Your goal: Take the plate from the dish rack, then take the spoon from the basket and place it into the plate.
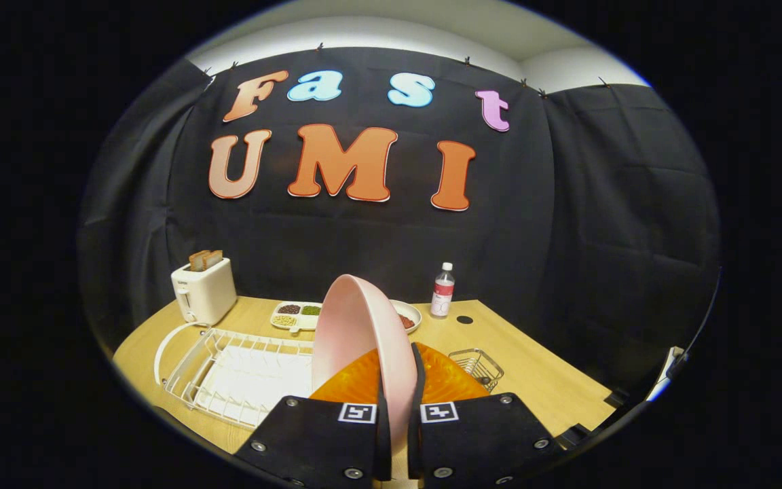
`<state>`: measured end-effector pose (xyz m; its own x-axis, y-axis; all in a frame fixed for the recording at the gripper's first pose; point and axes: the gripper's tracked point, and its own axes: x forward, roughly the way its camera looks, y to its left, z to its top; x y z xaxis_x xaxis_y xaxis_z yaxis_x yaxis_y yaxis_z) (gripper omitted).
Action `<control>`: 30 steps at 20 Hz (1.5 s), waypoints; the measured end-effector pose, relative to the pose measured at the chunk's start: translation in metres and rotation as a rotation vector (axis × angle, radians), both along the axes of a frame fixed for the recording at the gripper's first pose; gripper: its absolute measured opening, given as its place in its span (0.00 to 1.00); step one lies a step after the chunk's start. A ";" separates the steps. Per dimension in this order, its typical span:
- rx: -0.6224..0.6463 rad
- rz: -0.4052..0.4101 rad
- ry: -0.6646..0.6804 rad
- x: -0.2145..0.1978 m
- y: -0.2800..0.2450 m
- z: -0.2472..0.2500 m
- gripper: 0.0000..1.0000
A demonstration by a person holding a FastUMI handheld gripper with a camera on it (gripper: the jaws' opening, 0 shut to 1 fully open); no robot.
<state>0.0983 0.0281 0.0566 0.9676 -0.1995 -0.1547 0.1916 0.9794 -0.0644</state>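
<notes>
A pink plate [357,326] stands on edge between my two black fingers [337,441], and my gripper [398,435] is shut on its rim. The plate is lifted above the white wire dish rack [228,373], which lies just ahead to the left. An orange dish [445,380] shows behind the plate, right above the fingers. A small wire basket [478,367] sits on the table beyond the right finger; I cannot make out a spoon in it.
On the wooden table [540,380], a white toaster [204,291] with bread stands beyond the rack. A divided tray of beans [294,316], a small bowl [410,318] and a water bottle [442,291] line the back edge.
</notes>
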 end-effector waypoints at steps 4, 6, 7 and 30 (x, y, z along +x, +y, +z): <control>0.064 0.038 -0.012 -0.033 -0.003 -0.004 0.09; 0.091 0.054 -0.011 -0.050 -0.004 -0.010 0.09; 0.107 0.061 -0.009 -0.058 -0.006 -0.014 0.09; 0.543 0.128 0.195 -0.111 -0.004 -0.168 0.09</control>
